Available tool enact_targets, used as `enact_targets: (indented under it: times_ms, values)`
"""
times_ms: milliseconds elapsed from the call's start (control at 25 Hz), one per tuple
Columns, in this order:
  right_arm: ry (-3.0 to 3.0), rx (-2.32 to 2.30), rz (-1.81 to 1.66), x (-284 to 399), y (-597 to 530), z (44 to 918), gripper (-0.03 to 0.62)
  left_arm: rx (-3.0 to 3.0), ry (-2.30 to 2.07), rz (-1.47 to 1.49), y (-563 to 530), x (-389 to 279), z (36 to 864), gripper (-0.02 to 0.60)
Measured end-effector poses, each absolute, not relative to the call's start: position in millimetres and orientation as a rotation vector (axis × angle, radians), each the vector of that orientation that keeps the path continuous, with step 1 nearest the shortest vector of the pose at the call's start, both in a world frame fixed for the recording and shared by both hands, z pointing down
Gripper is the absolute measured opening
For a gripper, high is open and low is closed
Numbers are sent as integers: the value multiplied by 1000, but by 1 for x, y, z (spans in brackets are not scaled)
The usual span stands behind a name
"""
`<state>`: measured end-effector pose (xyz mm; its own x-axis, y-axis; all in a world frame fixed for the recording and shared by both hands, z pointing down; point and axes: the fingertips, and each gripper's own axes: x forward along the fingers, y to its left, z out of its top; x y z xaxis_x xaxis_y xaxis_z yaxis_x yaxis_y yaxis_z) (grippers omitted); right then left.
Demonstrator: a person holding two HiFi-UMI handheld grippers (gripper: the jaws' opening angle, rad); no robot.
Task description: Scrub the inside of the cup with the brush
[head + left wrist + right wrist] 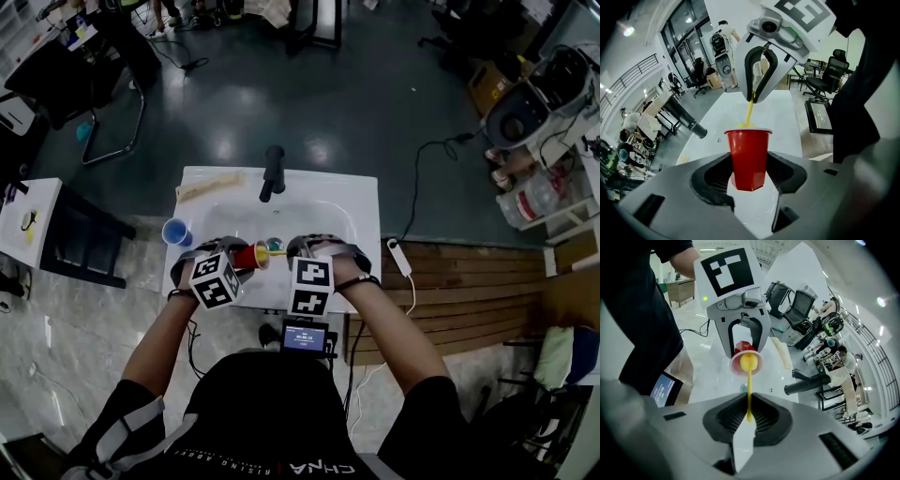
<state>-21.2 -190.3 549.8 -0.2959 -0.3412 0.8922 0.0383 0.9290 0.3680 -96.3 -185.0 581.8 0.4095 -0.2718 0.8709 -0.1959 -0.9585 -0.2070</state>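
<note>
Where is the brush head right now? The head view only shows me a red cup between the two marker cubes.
Observer: The brush has its yellow head inside the cup, just past the rim.
Operator: Is the right side gripping it properly?
Observer: Yes. The right tongs are shut on the far end of the thin handle.
Operator: And the cup?
Observer: The left tongs clamp its lower half, one on each side wall. The base hangs free below them.
</note>
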Motion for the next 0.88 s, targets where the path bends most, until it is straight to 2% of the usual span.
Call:
enact_targets:
  times_ms: [880]
  values:
    - [-1853,189,-379,-23,-174,555,38,-2556,424,-1632,-190,-100,584,232]
